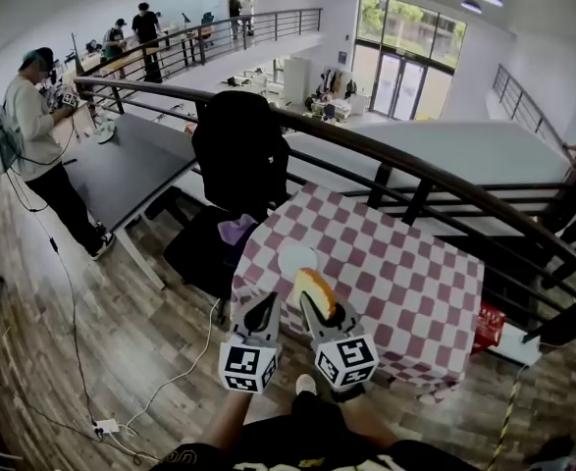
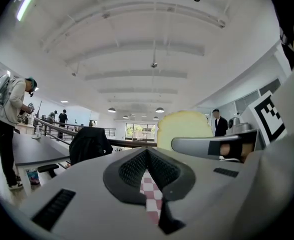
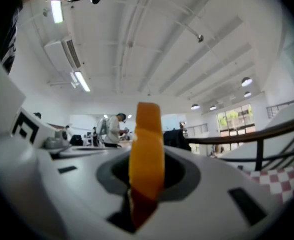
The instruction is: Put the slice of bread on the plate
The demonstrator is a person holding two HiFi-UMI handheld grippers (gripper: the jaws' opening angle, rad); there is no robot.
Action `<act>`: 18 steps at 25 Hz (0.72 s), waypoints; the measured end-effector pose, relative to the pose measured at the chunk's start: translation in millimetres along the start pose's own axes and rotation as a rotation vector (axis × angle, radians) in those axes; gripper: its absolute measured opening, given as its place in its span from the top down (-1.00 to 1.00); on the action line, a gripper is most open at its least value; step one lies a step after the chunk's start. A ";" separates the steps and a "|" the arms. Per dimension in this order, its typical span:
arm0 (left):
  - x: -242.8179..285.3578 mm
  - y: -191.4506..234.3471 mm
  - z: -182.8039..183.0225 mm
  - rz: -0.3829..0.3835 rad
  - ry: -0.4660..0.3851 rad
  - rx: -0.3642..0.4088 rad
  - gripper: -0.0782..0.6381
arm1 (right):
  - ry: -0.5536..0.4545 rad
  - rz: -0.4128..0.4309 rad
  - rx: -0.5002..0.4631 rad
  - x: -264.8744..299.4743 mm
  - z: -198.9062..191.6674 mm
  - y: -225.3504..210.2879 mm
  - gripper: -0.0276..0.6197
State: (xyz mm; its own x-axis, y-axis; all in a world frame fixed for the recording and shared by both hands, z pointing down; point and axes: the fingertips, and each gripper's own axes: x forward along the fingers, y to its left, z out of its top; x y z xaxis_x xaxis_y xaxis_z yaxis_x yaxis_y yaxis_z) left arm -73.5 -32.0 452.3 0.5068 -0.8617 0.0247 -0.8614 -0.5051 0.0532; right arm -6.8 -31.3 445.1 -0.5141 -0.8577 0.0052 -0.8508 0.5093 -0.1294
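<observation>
A slice of bread (image 1: 314,288) with an orange-brown crust stands on edge, and my right gripper (image 1: 320,308) is shut on it above the near edge of the checkered table (image 1: 405,283). In the right gripper view the slice (image 3: 147,154) rises upright between the jaws. A white plate (image 1: 295,258) lies on the cloth just beyond the bread. My left gripper (image 1: 262,313) hovers beside it on the left, shut with nothing in it. From the left gripper view (image 2: 148,156) the bread (image 2: 183,126) shows to the right, above a right gripper finger (image 2: 212,145).
A black chair draped with a dark jacket (image 1: 240,155) stands at the table's far left, with a purple cloth (image 1: 236,229) on its seat. A dark railing (image 1: 435,180) runs behind the table. A red box (image 1: 489,324) sits on the floor at right. A person (image 1: 32,126) works at far left.
</observation>
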 end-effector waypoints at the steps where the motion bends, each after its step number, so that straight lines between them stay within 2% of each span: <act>1: 11.0 1.3 6.3 0.002 -0.005 0.011 0.73 | -0.005 0.004 -0.003 7.9 6.2 -10.0 0.60; 11: 127.9 22.8 5.9 0.038 -0.002 0.053 0.73 | -0.014 0.000 0.025 90.5 14.1 -122.9 0.60; 18: 155.8 37.9 -22.6 0.093 0.060 0.017 0.73 | 0.027 0.051 0.057 117.8 -7.8 -135.2 0.60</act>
State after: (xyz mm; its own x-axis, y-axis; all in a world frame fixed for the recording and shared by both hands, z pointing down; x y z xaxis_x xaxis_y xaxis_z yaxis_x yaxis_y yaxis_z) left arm -26.5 -184.3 480.7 0.4254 -0.9006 0.0889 -0.9050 -0.4244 0.0309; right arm 46.7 -200.7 470.9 -0.5599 -0.8282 0.0240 -0.8164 0.5466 -0.1862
